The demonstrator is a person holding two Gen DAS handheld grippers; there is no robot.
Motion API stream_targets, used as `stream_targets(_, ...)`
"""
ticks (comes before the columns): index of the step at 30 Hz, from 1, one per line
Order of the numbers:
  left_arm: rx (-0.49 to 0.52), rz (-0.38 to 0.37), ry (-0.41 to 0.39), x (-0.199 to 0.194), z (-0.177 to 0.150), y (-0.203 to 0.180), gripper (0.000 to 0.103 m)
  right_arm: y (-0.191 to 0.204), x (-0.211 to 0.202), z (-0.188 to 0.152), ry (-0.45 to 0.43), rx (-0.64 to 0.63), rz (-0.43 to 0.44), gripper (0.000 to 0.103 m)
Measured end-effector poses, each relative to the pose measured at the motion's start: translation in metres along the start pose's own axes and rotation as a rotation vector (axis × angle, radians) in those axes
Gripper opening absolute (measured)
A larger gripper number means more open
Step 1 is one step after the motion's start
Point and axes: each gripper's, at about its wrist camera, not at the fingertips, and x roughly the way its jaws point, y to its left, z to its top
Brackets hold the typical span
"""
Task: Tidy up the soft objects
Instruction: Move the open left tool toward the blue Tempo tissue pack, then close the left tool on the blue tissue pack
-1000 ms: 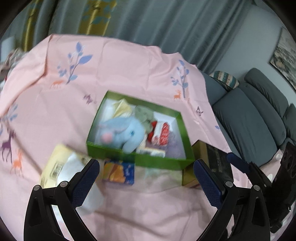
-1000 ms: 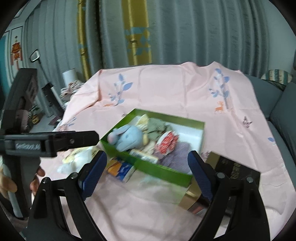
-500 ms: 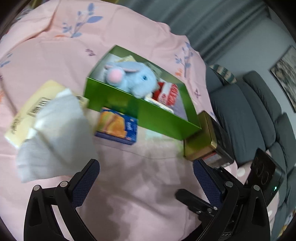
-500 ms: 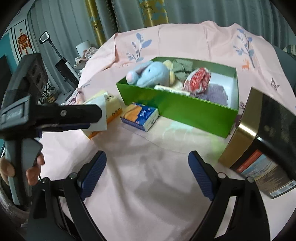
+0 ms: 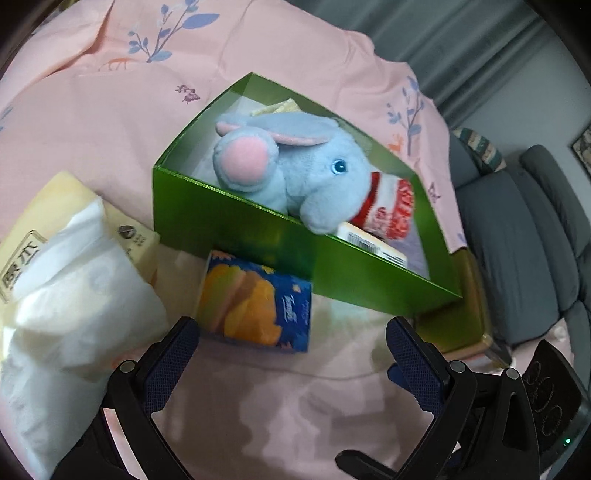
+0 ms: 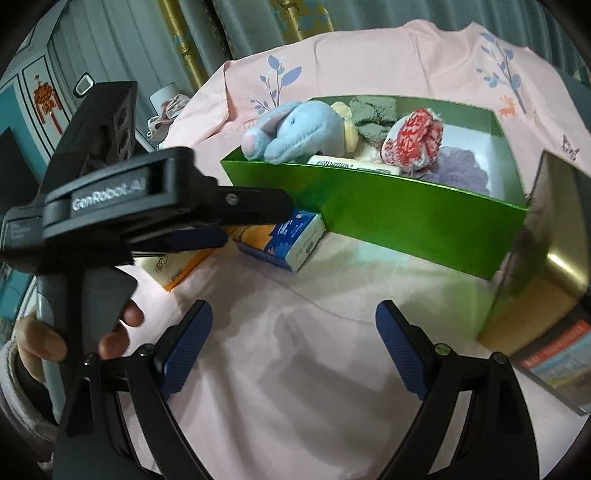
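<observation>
Left gripper point(image 5: 293, 345): fingers spread wide, nothing between the pads, hovering low over the pink tablecloth point(image 5: 258, 406). Near tip of its left finger point(image 5: 173, 354) just beside the white tissue point(image 5: 66, 291) sticking out of the yellow tissue pack point(image 5: 62, 192) at left.

Right gripper point(image 6: 293, 345): likewise spread wide and holding nothing, above bare cloth in front of the box. Seen from the right wrist view, left gripper body, held in a hand point(image 6: 40, 339), reaching in from the left, over the yellow pack.

Green box point(image 5: 258, 236) in mid scene, open top. Inside: blue plush elephant point(image 5: 295, 166) lying across the near left part, trunk end draped over the near wall; red-and-white knitted item point(image 5: 391, 206) to its right; lavender soft item point(image 6: 458, 166) at the right end; grey-green cloth point(image 6: 369, 114) and a pale yellow soft item point(image 6: 345, 122) along the far side; flat cream packet with barcode point(image 6: 354, 164) leaning inside the near wall.

Blue-and-orange tissue packet point(image 5: 255, 299) on the cloth outside the box, touching or just beside the near wall, directly ahead of the left gripper between its fingers' line. Gold tin point(image 6: 546, 240) to the right of the box, pressed against its right end. Grey sofa point(image 5: 517, 236) beyond at far right; curtains point(image 6: 258, 33) behind.
</observation>
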Motion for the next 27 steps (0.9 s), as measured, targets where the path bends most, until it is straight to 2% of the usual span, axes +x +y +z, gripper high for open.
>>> stream_targets(4,0.014,0.038,0.023,0.011,0.011,-0.003,0.101,-0.002,0.014,0.004,0.020,0.017,0.019,0.090)
stream_targets(10,0.030,0.028,0.097,0.022,0.018,0.001,0.101,-0.005,0.025,0.011,0.023,0.045,0.042,0.090)
stream_targets(12,0.005,-0.024,0.128,0.020,0.020,0.007,0.101,-0.003,0.028,0.015,0.021,0.034,0.058,0.090)
stream_targets(14,-0.047,-0.131,0.180,0.021,0.022,0.015,0.101,-0.001,0.032,0.018,0.020,0.021,0.075,0.090)
stream_targets(15,-0.066,-0.160,0.198,0.021,0.023,0.019,0.101,-0.001,0.036,0.020,0.024,0.016,0.084,0.089)
stream_targets(19,-0.125,-0.156,0.230,0.028,0.020,0.034,0.101,-0.005,0.046,0.022,0.035,0.029,0.101,0.089)
stream_targets(22,-0.094,-0.137,0.209,0.025,0.015,0.029,0.101,-0.006,0.048,0.025,0.035,0.025,0.114,0.088)
stream_targets(25,-0.054,-0.106,0.196,0.027,0.013,0.018,0.101,-0.005,0.052,0.029,0.045,0.016,0.100,0.079)
stream_targets(27,-0.039,-0.089,0.185,0.026,0.011,0.013,0.100,-0.002,0.052,0.030,0.048,0.002,0.104,0.069)
